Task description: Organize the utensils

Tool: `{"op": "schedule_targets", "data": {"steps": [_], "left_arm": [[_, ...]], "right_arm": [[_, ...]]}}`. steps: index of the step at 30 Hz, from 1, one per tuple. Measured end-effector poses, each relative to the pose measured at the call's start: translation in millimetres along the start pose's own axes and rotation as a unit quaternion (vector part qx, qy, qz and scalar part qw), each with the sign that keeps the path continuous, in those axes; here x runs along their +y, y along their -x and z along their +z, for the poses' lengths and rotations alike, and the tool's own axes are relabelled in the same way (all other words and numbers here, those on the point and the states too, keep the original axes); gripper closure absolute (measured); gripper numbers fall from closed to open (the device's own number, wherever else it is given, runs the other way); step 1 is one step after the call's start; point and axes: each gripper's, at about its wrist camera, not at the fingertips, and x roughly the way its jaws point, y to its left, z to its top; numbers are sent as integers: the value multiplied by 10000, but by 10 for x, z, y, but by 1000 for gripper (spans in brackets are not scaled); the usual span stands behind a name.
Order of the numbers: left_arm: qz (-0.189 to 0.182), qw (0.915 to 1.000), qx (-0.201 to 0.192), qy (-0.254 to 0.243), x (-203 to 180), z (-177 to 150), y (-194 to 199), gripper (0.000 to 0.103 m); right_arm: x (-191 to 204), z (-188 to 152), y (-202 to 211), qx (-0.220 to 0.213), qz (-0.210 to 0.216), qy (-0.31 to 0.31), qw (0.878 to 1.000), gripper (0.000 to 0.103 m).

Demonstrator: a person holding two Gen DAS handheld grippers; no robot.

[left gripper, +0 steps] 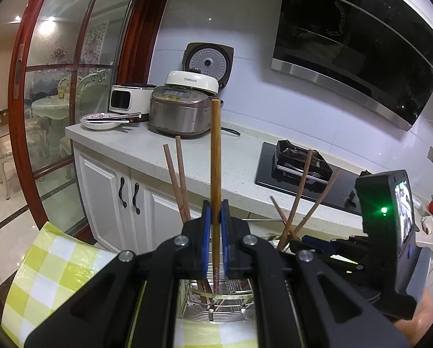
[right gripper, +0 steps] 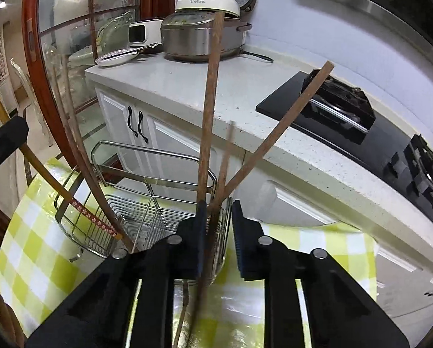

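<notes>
- Now the left gripper (left gripper: 216, 217) is closed tight on one chopstick (left gripper: 215, 156); its long axis stands upright, the top end pointing to 12 o'clock, the patterned tip down in the wire rack (left gripper: 216, 307).
- The right gripper (right gripper: 218, 226) has its jaws a little apart, with chopsticks (right gripper: 207, 121) between them; whether the pads press them, I cannot tell.
- These chopsticks lean toward 12 and 1 o'clock.

Shiny metal wire basket (right gripper: 146, 217) holds matt wooden chopsticks (right gripper: 209, 110); it stands on a glossy plastic-looking checked cloth (right gripper: 36, 246). The speckled stone-like counter (left gripper: 205, 159) looks smooth.
</notes>
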Motion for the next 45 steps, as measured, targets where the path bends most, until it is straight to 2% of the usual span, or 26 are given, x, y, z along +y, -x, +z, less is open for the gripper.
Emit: {"op": "schedule_targets", "data": {"steps": [7,9,22,30,36,39,45], "left_arm": [[-113,9999,-15,108,40,-29,11,96],[-128,9998,-24,134,55,-26,12,96],[-149,9996,24,237,143,-18,-62,96],[-125,9995,58,272,178,-29,-112,96],[-131,9996,73,238,157,-44,-128,96],[-128,9996,70,232,167,-45,-137,96],[-116,9996,105,224,179,-61,-168,96]], "right_arm": [[25,-20,-88,43,-236,320,9992,91],[-29,-19,-77,27,-127,222,9997,95],[-168,-116,29,-109,358,50,9993,95],[-297,-220,112,-292,821,-176,9960,95],[-386,-281,99,-632,1167,-393,9904,93],[-456,-387,110,-1085,1338,-405,9842,92],[-544,-459,174,-1462,1524,-605,9756,95]]}}
